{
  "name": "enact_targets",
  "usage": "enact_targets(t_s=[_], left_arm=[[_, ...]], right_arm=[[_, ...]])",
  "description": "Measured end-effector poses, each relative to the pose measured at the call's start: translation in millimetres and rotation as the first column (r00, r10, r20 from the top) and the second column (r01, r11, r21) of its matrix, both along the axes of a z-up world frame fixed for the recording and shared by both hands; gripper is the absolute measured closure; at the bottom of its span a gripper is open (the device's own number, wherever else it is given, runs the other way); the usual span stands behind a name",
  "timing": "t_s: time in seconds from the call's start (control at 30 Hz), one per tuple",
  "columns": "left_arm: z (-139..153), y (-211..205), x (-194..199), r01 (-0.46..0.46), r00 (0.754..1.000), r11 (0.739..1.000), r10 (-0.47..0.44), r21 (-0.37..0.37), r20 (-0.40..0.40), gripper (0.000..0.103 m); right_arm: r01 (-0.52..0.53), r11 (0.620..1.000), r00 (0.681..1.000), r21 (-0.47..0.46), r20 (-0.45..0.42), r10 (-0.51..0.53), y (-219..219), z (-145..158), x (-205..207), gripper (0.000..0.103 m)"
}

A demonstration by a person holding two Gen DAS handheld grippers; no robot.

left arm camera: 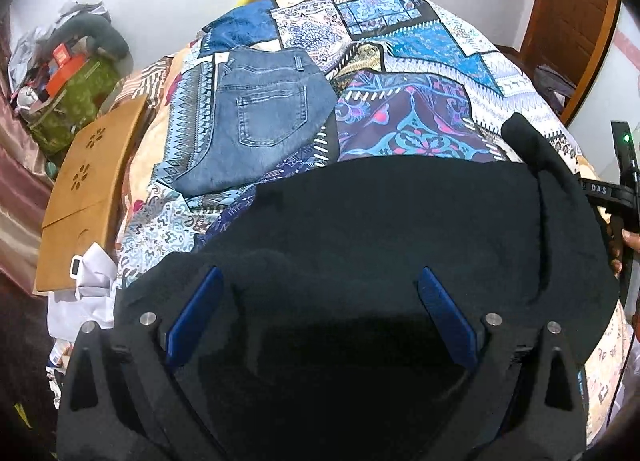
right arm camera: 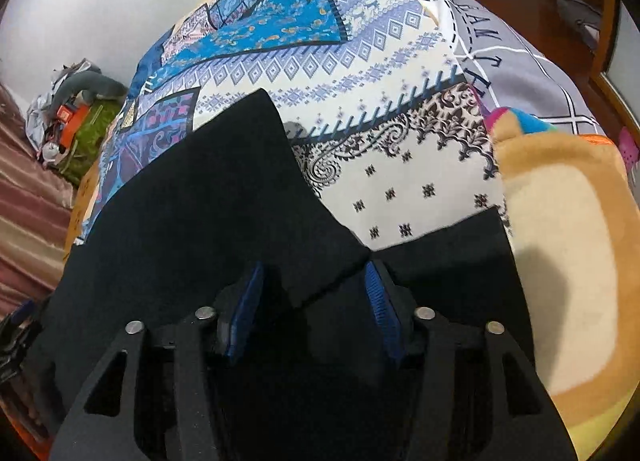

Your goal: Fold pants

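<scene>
- Black pants (left arm camera: 400,229) lie spread over the patterned bedspread (left arm camera: 400,61), taking up the near part of both views.
- Left gripper (left arm camera: 320,285) hangs over the pants with its blue pads (left arm camera: 196,313) spread wide — dark cloth sits between and under them, nothing pinched.
- Right gripper (right arm camera: 316,281) is set narrower, its pads (right arm camera: 248,301) apart, and a folded corner of the pants (right arm camera: 224,197) lies in the gap. Whether the pads touch the cloth, I cannot tell.
- In the right view a pointed flap of the pants lies over the white paisley patch of the bedspread (right arm camera: 400,165).
- Folded jeans (left arm camera: 260,117) rest further up the bedspread — pocket up, well apart from the pants.
- A wooden board (left arm camera: 88,189) lies at the bed's left edge.
- A tan plush blanket (right arm camera: 568,253) sits on the right, just beside the pants.
</scene>
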State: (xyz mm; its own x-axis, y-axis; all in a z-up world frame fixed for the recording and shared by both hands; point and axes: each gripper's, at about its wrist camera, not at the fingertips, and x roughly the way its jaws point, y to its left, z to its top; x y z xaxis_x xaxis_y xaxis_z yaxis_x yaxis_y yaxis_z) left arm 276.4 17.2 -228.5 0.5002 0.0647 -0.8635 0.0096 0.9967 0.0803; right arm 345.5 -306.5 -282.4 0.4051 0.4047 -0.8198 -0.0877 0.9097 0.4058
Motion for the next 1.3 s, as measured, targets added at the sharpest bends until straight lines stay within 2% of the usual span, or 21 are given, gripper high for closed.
enact_targets(t_s=[0.03, 0.13, 0.23, 0.47, 0.57, 0.67, 0.9, 1.03, 1.17, 1.3], left_arm=[[-1.4, -1.5, 0.1, 0.004, 1.000, 1.000, -0.004, 0.003, -0.002, 0.004], [-2.5, -6.8, -2.2, 0.012, 1.000, 1.000, -0.012, 0.014, 0.001, 0.004], [1.4, -10.3, -5.2, 0.024, 1.000, 1.000, -0.024, 0.012, 0.005, 0.004], [13.2, -18.2, -12.1, 0.046, 0.999, 0.999, -0.046, -0.019, 0.008, 0.004], [12.0, -26.5, -14.9, 0.058, 0.998, 0.998, -0.058, -0.023, -0.002, 0.004], [8.3, -36.9, -18.4, 0.080, 0.997, 0.996, -0.080, -0.028, -0.014, 0.004], [-5.3, -49.4, -28.4, 0.082, 0.996, 0.996, -0.083, -0.015, -0.038, 0.004], [-4.3, -41.4, -32.6, 0.056, 0.998, 0.997, -0.058, -0.045, -0.038, 0.004], [8.2, -24.7, -41.2, 0.025, 1.000, 0.998, -0.025, -0.049, 0.000, 0.004], [26.5, 6.9, -55.5, -0.030, 0.998, 0.998, 0.032, -0.046, 0.063, 0.004]], right_arm=[[0.001, 1.000, 1.000, -0.003, 0.007, -0.001, 0.0, 0.9, -0.9, 0.084], [-0.027, 0.999, 0.999, -0.026, 0.028, 0.028, 2.4, 6.6, -4.7, 0.092], [-0.051, 0.995, 0.995, -0.085, 0.086, 0.058, 2.7, 22.9, -11.6, 0.094], [0.012, 0.996, 0.965, -0.092, 0.261, 0.013, -43.0, 94.9, -52.0, 0.094], [0.033, 0.994, 0.957, -0.106, 0.289, -0.001, -64.8, 112.2, -70.2, 0.094], [0.048, 0.989, 0.960, -0.138, 0.281, -0.007, -76.2, 111.6, -86.3, 0.094], [0.054, 0.990, 0.991, -0.133, 0.132, -0.036, -86.1, 56.3, -113.3, 0.094], [0.041, 0.985, 0.997, -0.169, 0.076, -0.028, -74.7, 33.9, -123.6, 0.090], [0.028, 0.969, 0.997, -0.246, 0.076, -0.010, -63.3, 40.9, -126.0, 0.081], [0.034, 0.962, 0.990, -0.270, 0.144, 0.005, -59.1, 68.2, -131.1, 0.066]])
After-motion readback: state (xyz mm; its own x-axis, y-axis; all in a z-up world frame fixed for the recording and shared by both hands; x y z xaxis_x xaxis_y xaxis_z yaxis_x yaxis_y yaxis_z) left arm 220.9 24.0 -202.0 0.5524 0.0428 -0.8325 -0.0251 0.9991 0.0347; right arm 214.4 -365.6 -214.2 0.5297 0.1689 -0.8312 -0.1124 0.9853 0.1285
